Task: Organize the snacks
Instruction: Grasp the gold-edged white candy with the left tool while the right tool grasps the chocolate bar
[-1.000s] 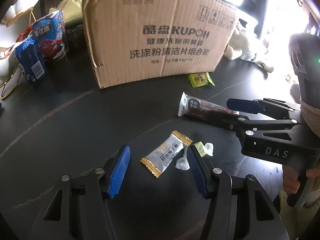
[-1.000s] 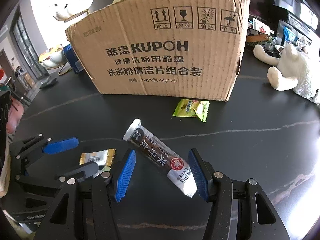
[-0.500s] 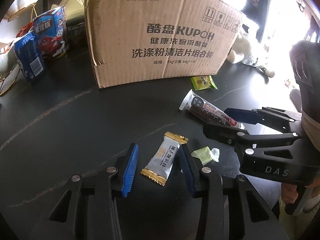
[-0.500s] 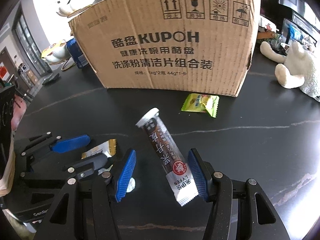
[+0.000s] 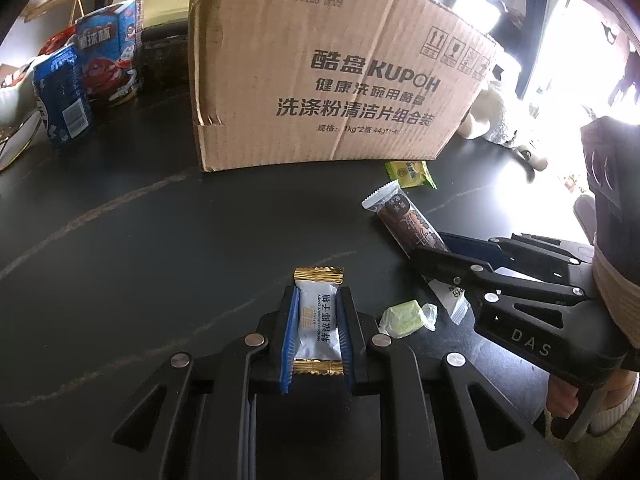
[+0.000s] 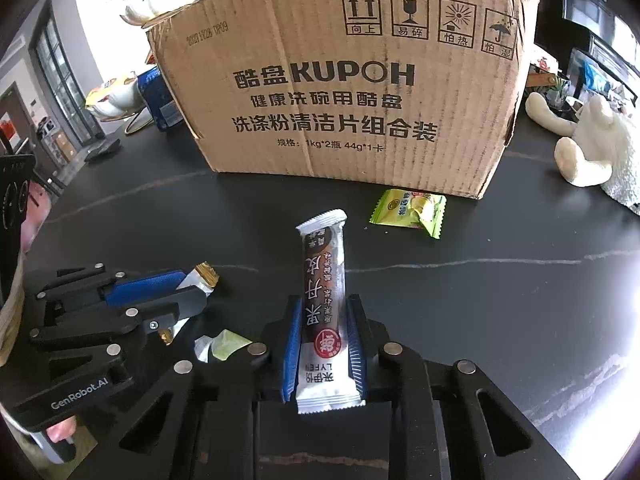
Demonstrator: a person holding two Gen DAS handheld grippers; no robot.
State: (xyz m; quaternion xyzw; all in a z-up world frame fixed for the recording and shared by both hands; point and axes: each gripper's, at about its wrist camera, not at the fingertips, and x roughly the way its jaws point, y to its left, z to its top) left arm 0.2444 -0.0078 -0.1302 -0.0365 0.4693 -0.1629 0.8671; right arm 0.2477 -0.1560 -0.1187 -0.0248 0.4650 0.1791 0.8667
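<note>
My left gripper (image 5: 318,300) is shut on a white candy packet with gold ends (image 5: 319,312), low on the black table (image 5: 160,248). My right gripper (image 6: 322,312) is shut on a long brown-and-white snack bar (image 6: 322,276), also seen in the left wrist view (image 5: 404,216). The left gripper shows at the left of the right wrist view (image 6: 168,292). A small pale green wrapped candy (image 5: 406,316) lies between the two grippers. A green snack packet (image 6: 412,210) lies by the cardboard box (image 6: 360,88).
Blue snack packs (image 5: 60,96) and a blue cup (image 5: 110,60) stand at the far left behind the box. A white plush toy (image 6: 588,148) lies at the far right. A white dish on a gold stand (image 6: 116,100) sits behind the box.
Both grippers have closed: the left on the white candy packet, the right on the long snack bar, which now points straight ahead between the pads.
</note>
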